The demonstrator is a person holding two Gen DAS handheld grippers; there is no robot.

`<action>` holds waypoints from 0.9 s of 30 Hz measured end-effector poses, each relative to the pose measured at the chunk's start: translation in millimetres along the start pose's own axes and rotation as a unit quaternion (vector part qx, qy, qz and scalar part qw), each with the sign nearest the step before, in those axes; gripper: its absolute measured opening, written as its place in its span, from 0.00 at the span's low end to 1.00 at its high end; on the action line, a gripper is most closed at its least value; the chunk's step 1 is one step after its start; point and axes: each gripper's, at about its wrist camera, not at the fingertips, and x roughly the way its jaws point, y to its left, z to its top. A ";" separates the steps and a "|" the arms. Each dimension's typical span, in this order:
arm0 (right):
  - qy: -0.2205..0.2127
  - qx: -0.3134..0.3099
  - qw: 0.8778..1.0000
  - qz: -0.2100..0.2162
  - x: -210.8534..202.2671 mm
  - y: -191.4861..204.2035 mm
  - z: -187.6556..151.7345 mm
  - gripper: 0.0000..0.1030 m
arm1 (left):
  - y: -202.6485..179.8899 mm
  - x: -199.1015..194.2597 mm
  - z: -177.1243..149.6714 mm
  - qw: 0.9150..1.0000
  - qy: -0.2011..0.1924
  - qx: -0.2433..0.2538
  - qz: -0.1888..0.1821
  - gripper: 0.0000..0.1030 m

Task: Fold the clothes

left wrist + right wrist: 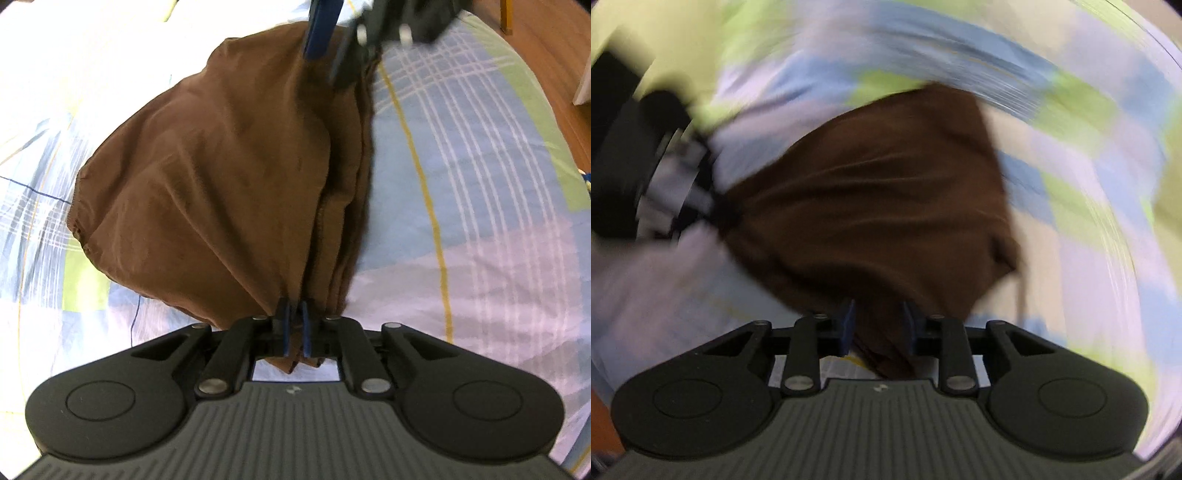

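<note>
Quick headcount: one garment, two grippers, one sheet

We count a single brown garment [229,177], bunched into several folds, and that's the only piece of clothing we can find in either view. We count two grippers: the left gripper [294,325] and the right gripper [878,325], each with two blue fingertips [283,323], so four tips total. Under it all there's one plaid bedsheet [461,221]. The right wrist view is really blurry, so we can't count anything finer there.
</note>
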 end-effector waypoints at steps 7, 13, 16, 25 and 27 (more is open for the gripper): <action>-0.018 -0.139 0.990 -0.015 17.1 48.5 4.9 0.22 | 7.0 3.7 -0.9 0.999 -0.013 -0.031 -0.004 0.11; -0.030 -0.177 0.983 -0.047 15.7 63.5 1.9 0.22 | 20.0 -4.0 -0.6 0.997 -0.043 -0.056 -0.010 0.30; -0.037 -0.195 0.979 -0.051 9.6 71.9 0.1 0.24 | 19.6 2.4 1.2 0.998 -0.038 -0.052 -0.011 0.30; -0.055 -0.128 0.990 -0.010 -18.2 43.2 9.0 0.00 | 19.6 -24.4 3.0 0.997 -0.081 0.013 0.007 0.00; -0.059 -0.128 0.990 -0.001 -29.5 39.8 9.0 0.00 | 10.5 -35.5 2.9 0.994 -0.076 0.074 0.026 0.01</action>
